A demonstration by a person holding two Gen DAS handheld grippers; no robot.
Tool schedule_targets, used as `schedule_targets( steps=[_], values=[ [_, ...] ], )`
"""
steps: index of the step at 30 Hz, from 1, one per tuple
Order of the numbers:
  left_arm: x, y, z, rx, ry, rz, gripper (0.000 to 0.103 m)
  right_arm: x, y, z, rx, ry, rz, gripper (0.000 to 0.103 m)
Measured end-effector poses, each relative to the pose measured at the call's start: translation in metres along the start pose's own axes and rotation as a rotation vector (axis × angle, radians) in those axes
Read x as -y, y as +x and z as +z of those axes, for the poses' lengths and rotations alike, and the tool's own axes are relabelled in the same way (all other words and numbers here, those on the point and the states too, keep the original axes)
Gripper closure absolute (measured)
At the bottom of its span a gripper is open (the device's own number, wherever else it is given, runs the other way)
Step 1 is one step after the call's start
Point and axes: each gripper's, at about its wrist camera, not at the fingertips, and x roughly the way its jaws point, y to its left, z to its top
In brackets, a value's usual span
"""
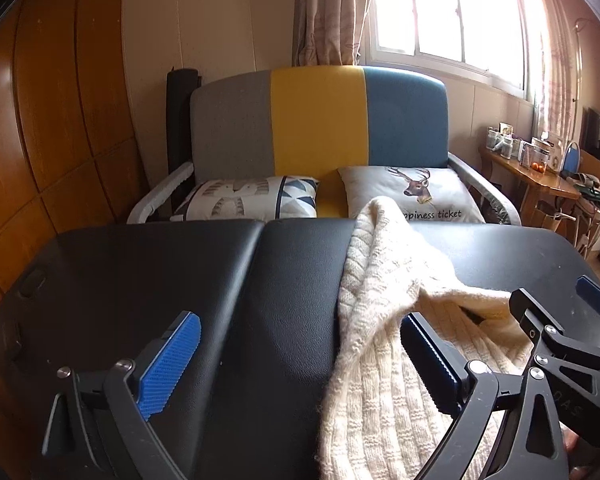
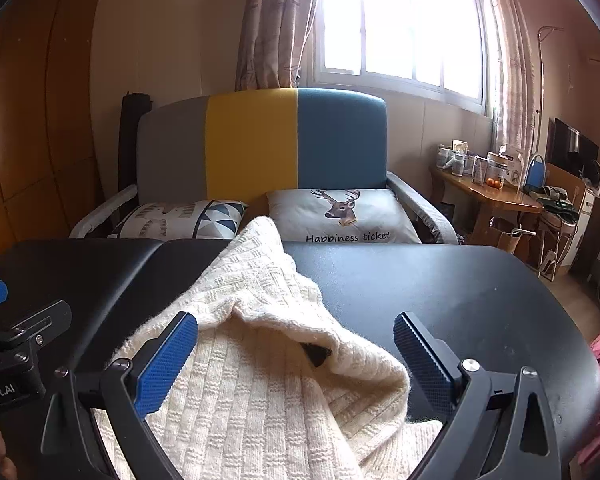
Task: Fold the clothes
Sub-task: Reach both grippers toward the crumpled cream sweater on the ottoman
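My right gripper (image 2: 296, 364) hangs with jaws spread wide over a cream knitted sweater (image 2: 260, 380), gripping nothing; my left gripper (image 1: 300, 364) is likewise released, straddling the sweater's left edge. The sweater lies rumpled along the black table (image 2: 460, 292), one end trailing toward the sofa (image 2: 260, 140), a flap lapped over itself. I judge it mid-fold or awaiting flattening; either way, any grasp needs one clean edge, not bunched layers.

Cream knit sweater (image 2: 260, 392) — rumpled, partly folded over itself, one end trailing off the black table (image 2: 440, 288) — far edge.
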Motion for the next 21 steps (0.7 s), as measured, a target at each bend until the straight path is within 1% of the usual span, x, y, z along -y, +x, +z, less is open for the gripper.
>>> schedule_targets(
  steps=[4, 7, 12, 19, 21],
  values=[
    [0.0, 0.0, -0.003, -0.02, -0.008, -0.016, 0.002, 0.002, 0.005, 0.0, -0.004, 0.009, 0.006, 0.002],
    [0.0, 0.0, -0.005, -0.036, -0.013, -0.029, 0.002, 0.002, -0.002, -0.005, 0.018, 0.005, 0.0, 0.002],
    [-0.001, 0.002, -0.01, -0.064, -0.026, -0.052, 0.001, 0.004, 0.004, -0.008, -0.009, 0.018, -0.006, 0.002],
    [-0.011, 0.021, -0.017, -0.136, -0.088, -0.117, 0.001, 0.003, 0.006, -0.011, -0.026, 0.011, -0.004, 0.002],
    [-0.015, 0.024, -0.02, -0.141, -0.093, -0.142, 0.001, 0.002, 0.009, -0.012, -0.037, 0.008, 0.006, 0.002]
  ],
)
